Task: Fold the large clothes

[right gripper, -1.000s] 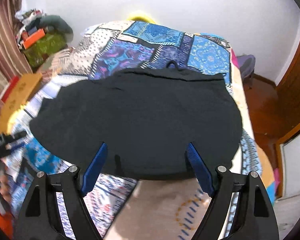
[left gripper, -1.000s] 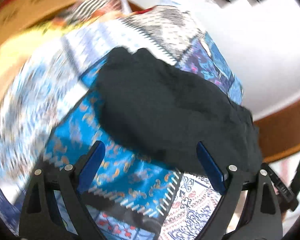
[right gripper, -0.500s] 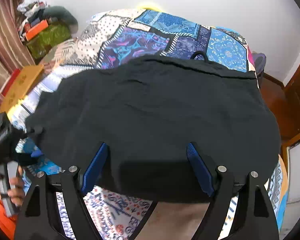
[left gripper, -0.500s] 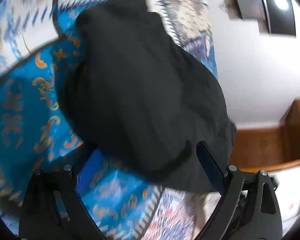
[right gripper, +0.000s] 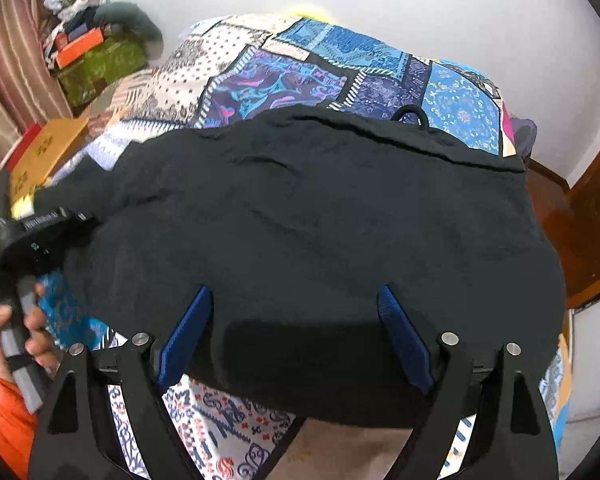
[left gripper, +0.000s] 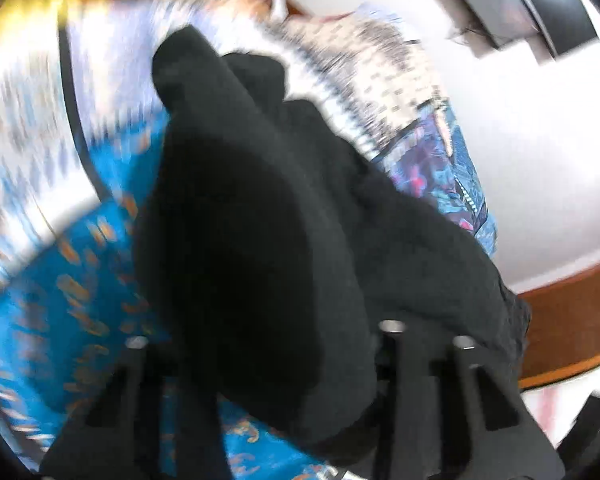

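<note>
Black garment [right gripper: 320, 240] spread on patchwork bedspread [right gripper: 300, 68], left gripper [left gripper: 268, 360] just closing with near-left cloth bunched between its jaws, right gripper [right gripper: 292, 320] agape over near hem, unclamped; risk: one-sided pull skews fold, thick wad slips out.

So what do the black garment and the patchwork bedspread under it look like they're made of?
Black garment: soft matte knit, probably cotton jersey; it drapes and wrinkles with no shine. Patchwork bedspread: thin printed woven cloth, likely cotton; flat, crisp patterns, little sheen.
</note>
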Motion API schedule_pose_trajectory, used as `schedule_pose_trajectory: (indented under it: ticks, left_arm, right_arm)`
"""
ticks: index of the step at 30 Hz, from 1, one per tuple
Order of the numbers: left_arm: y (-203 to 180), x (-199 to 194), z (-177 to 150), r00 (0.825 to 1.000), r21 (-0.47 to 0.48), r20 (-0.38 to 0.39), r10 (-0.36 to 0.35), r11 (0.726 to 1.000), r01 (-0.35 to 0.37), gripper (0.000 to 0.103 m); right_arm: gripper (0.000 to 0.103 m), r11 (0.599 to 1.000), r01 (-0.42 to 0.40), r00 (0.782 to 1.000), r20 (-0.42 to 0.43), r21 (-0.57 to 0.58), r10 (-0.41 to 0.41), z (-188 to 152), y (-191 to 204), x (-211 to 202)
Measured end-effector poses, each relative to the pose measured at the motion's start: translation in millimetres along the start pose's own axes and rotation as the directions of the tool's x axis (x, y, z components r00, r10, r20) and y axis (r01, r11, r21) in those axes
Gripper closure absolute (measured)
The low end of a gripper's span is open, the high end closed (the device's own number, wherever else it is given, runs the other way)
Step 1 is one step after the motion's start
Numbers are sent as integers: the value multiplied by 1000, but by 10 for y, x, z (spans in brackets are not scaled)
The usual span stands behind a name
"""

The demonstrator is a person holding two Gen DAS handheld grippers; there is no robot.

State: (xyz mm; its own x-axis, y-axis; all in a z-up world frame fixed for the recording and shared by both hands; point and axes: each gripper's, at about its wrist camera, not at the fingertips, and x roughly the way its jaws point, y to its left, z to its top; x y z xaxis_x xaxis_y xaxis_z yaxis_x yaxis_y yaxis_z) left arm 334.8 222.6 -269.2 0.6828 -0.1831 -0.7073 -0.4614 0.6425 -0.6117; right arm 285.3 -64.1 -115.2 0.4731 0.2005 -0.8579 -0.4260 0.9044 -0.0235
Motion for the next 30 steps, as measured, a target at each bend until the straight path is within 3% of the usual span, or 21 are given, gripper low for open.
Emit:
schedule_pose_trajectory:
  ticks: [3,10,13,14,16,20,23,25,27,30]
  left_arm:
    - [-253,-377,-2,992,141,105,73,986,-88,75]
    - [-542,-1288,57,952,329,291,96,924,-194,76]
    - [-618,-1492,121,954,378,294,53,910,-167,76]
    - [-668,-1554,129,958,393,286,32,908,-147,76]
    - [-761,-1599,145,966,430,260,1,895,-117,76]
    - [-1042,-1543,2,971,507,238,-4,854,-121,76]
    - [-1255,-1495,-73,975,534,217,-36,841,-88,76]
    - [-1410,-1463,-154,977,556,208,-49,828,-77,76]
    - [-1558,-1424,-276,981,582,182,-68,812,-51,76]
    - [-1826,-1259,-558,988,633,121,-95,774,-3,76]
  right_arm:
    - [20,1000,-17,1000,-26,-11,17,36,22,-70]
    - [20,988,-144,990,1,53,144,154,353,-167]
    - [20,978,-209,974,-81,14,210,92,738,79]
    - [15,975,-220,970,-110,-8,218,32,927,211]
    - [11,977,-205,974,-106,-54,199,-48,1161,318]
    - [13,961,-241,959,-186,-136,214,-79,1365,392]
    - [13,952,-289,946,-181,-104,267,-62,1123,237]
    - [13,963,-265,958,-133,-56,256,-84,854,79]
    - [12,982,-189,981,-52,-19,188,-147,467,-161]
    - [12,994,-75,997,19,84,73,-296,-163,-448]
